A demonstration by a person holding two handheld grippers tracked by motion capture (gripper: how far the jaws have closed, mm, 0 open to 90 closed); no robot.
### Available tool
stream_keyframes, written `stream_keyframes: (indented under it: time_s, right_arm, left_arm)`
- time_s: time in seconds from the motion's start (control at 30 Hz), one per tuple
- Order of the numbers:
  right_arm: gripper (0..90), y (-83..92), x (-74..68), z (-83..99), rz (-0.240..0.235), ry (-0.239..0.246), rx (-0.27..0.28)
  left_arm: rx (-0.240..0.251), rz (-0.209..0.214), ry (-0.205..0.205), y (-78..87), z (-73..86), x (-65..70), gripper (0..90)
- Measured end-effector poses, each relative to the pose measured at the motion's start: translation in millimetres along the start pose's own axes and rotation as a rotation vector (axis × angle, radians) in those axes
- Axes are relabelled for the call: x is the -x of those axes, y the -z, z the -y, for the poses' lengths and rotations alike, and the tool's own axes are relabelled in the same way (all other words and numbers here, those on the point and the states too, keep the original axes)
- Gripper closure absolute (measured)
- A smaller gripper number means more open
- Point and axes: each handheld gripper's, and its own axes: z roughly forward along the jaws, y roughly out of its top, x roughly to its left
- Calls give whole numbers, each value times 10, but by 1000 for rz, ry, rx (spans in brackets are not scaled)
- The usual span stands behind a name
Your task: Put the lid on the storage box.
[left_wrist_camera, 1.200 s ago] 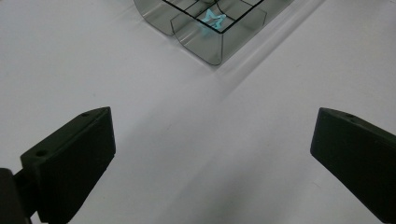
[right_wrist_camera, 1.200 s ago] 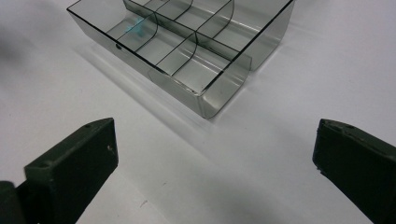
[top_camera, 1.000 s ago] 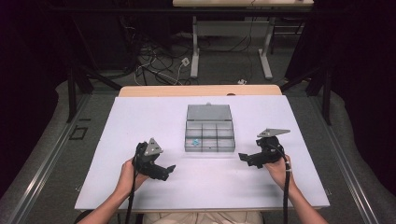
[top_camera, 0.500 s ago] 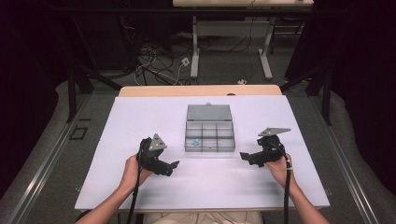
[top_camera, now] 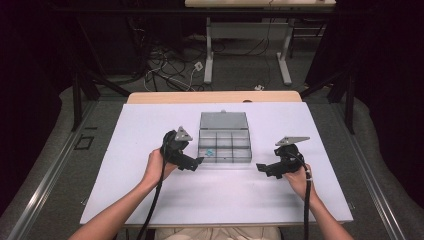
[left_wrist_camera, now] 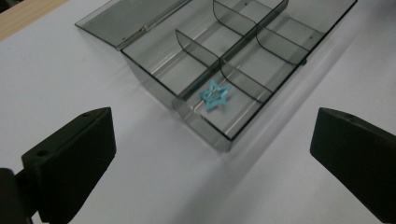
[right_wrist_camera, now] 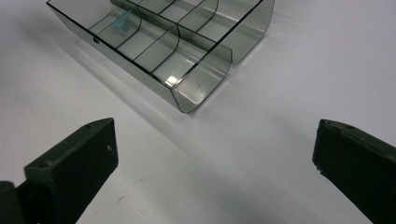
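On the white surface [top_camera: 150,125], a clear divided box [top_camera: 224,145] lies open, a blue star [left_wrist_camera: 215,96] in its near-left compartment. The left tongs [top_camera: 198,162] at its 8 o'clock and the right tongs [top_camera: 260,167] at 4 o'clock both gape wide, empty.

Left gripper [top_camera: 198,161] and right gripper [top_camera: 260,167] point inward, jaws spread wide.

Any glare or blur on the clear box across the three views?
High view: room dark, table evenly lit, organizer box small and soft. Left gripper view: blue star sharp, faint shadow beside the box. Right gripper view: bright glint on the box's near corner; star a dim smear through plastic.
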Motion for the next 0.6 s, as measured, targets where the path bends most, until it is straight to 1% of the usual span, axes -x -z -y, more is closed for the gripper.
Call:
stream_keyframes:
  time_s: [0.07,0.27,0.3,0.37,0.4,0.47,0.5,0.6]
  right_arm:
    - [0,-4,12,4,-3,-6,4]
    - [0,-4,23,4,-7,-4,1]
    - [0,-3,21,3,-3,-3,2]
    - [0,-1,14,2,-8,-8,4]
    - [0,1,12,1,-10,-11,3]
    - [0,-1,17,-1,-7,-5,1]
    - [0,0,15,-5,-9,-7,3]
    - [0,-2,24,-13,-1,11,12]
  left_arm:
    - [-3,9,1,-48,-78,0,0]
    - [-27,12,-28,-144,-291,22,0]
    - [-29,14,-24,-159,-322,18,0]
    - [-32,12,-20,-193,-380,7,6]
    - [-39,12,-18,-206,-410,-3,17]
    - [-38,18,-4,-238,-464,-22,39]
    - [-39,17,2,-251,-491,-29,53]
    - [-41,14,8,-288,-565,-42,122]
